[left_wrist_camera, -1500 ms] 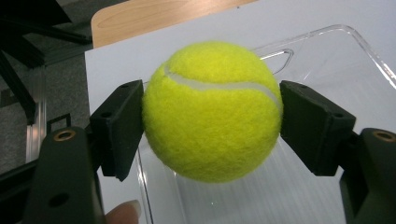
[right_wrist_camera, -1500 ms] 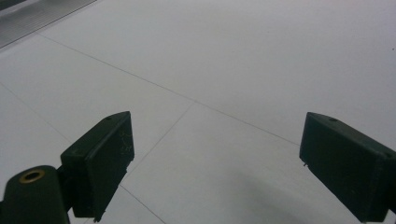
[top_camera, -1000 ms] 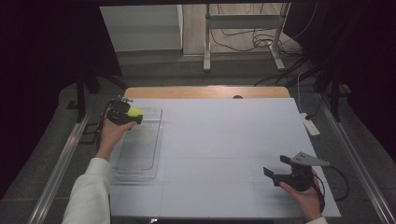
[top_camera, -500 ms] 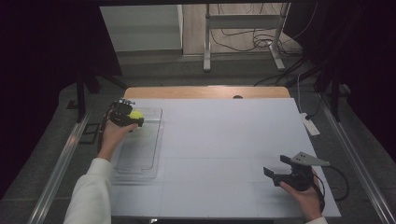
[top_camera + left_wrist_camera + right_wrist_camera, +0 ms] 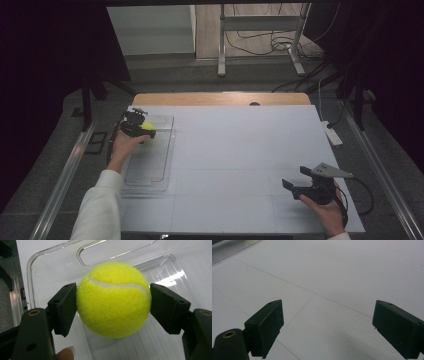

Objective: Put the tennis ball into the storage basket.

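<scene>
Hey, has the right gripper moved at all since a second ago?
No. In the high view the right gripper sits at the same spot near the white table's front right corner as before, jaws open over bare surface.

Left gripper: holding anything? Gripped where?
Left gripper holds the tennis ball, pads on opposite sides at its widest part, above the clear tray. Right gripper holds nothing.

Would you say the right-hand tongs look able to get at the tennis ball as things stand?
Probably not: the tennis ball is clamped in the left tongs over the clear tray, while the right tongs sit open across the table.
</scene>
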The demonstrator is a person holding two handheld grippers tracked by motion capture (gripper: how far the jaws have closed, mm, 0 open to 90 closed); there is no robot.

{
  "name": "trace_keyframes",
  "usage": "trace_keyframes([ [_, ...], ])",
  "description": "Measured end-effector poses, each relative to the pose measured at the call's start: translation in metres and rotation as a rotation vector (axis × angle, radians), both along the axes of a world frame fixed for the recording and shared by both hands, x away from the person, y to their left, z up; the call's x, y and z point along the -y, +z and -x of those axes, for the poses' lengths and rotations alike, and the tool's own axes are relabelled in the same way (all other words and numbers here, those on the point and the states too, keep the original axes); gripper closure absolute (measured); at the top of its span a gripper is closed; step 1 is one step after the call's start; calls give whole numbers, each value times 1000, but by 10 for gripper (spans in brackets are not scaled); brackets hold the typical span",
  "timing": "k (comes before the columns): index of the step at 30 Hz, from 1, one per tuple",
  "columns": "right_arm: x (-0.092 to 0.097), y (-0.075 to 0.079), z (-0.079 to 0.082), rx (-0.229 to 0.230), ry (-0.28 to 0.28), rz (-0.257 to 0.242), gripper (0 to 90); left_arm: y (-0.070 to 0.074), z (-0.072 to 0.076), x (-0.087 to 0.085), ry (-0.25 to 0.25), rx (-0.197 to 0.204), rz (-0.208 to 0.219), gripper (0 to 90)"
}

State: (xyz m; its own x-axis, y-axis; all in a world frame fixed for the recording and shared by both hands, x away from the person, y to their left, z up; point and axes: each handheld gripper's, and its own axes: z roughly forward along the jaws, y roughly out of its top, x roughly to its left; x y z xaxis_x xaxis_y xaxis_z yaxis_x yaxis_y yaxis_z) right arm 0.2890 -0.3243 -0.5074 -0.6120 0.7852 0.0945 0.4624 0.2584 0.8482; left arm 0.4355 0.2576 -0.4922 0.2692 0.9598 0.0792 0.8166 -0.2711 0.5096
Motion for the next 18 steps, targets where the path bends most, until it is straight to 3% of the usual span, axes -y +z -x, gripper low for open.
trace_keyframes([
  [9, 0, 0, 0, -1, 0, 0, 102, -2, -1, 2, 0, -8, -11, 253],
  [18, 0, 0, 0, 1, 0, -1, 102, 6, 3, 3, -3, 56, 16, 155],
])
